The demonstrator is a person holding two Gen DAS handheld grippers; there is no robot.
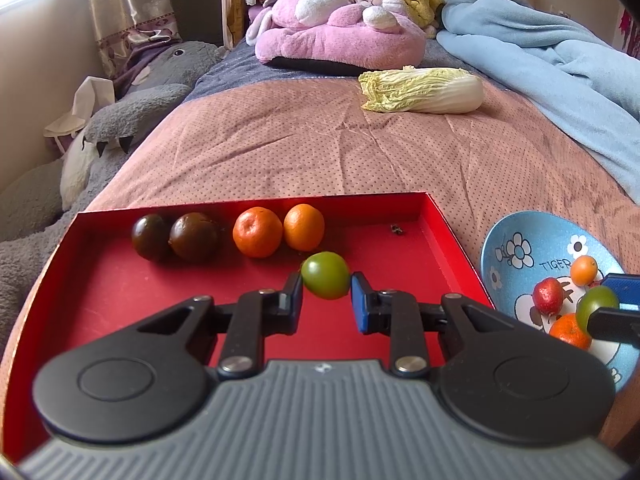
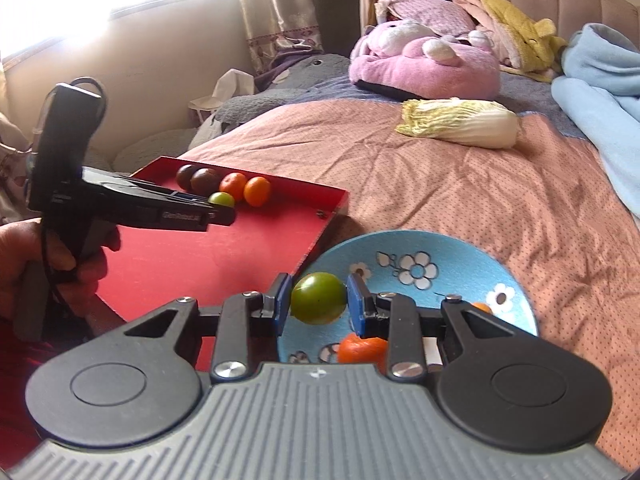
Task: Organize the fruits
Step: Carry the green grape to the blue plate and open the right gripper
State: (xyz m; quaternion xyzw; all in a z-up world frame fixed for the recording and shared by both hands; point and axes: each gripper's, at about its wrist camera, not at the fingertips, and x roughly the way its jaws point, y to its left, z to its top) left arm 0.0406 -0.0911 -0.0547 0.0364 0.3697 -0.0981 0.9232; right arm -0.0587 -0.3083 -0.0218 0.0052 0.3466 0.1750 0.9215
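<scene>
Four fruits line the red tray (image 1: 448,216); each tongs clamps a green fruit; blue bowl (image 2: 460,252) holds more.

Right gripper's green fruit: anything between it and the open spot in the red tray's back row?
Nothing visible. The green fruit hangs over the blue bowl; only the red tray wall lies between, and the row's right end is bare.

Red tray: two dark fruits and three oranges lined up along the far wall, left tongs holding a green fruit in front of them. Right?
Not quite. The left wrist view shows two oranges, not three, beside the two dark fruits along the far wall of the red tray. The rest holds: the left tongs grip a green fruit in front of them.
</scene>
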